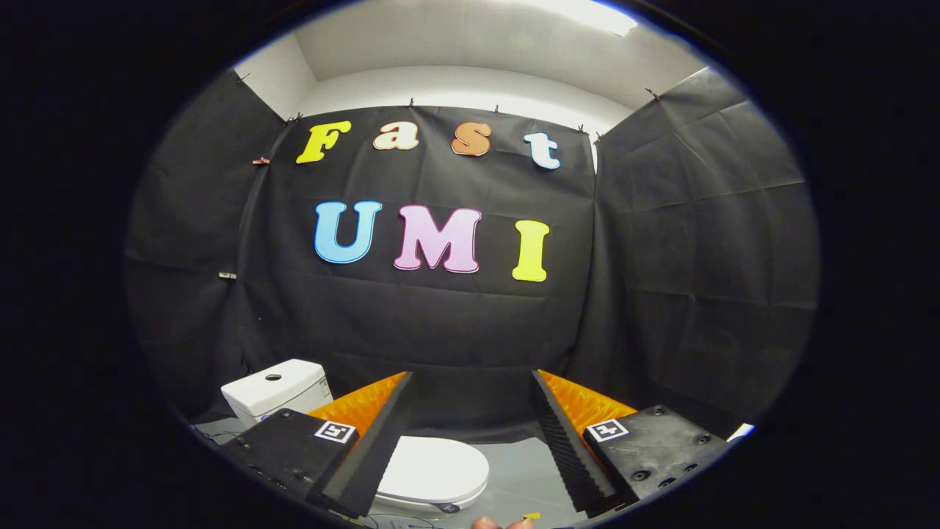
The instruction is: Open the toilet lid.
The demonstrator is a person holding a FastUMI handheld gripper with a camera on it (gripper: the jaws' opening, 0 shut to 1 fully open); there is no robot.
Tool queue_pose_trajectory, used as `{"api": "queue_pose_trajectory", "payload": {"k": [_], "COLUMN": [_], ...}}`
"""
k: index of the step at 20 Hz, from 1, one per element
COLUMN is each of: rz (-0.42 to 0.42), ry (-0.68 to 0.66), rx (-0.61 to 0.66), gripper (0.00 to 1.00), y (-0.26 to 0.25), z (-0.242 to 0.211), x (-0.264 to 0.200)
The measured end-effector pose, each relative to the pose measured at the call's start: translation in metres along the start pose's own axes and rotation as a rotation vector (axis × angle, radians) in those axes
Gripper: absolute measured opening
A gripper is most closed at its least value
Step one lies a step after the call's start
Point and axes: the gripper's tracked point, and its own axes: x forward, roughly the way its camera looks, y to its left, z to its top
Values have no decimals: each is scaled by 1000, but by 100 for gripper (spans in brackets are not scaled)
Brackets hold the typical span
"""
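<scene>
The claw point(470, 441) sits nearest the camera, its two fingers point(378, 441) spread wide apart with nothing held between them. Each finger carries a small square marker point(335, 431) on its mount. The ridged inner faces of the fingers face each other across an open gap.

The toilet lid point(437, 466) lies down flat and closed on the bowl, below the claw and partly hidden behind the left finger. Its rounded front edge shows in the gap between the fingers, closer to the left finger than to the right one. The claw touches no part of the lid; whether the fingertips are above it or only in front of it is hard to tell from this angle.

The toilet tank point(275, 389) stands behind the lid, to the left of the left finger, with a round button hole in its top. Its lower part is covered by the left finger's mount.

The toilet stands on a pale grey floor point(518, 474), which shows between the lid and the right finger. A small yellow scrap point(531, 516) lies on the floor in front of the lid, near the base of the right finger. Just beside it a bit of a fingertip point(486, 523) of a person shows. Some thin dark cables point(389, 520) trail on the floor in front of the lid.

Black cloth point(661, 257) hangs on the walls behind and to both sides of the toilet, with a white ceiling point(470, 44) above it.
</scene>
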Motion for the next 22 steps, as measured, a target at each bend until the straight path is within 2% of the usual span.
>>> {"api": "queue_pose_trajectory", "payload": {"k": [4,9,14,22], "rz": [-5,-13,-2,60], "ry": [-15,2,43,123], "rx": [11,-15,-7,20], "gripper": [98,98,98,98], "y": [-1,-6,-7,-3], "z": [-13,-52,-105,-197], "x": [8,22,34,45]}}
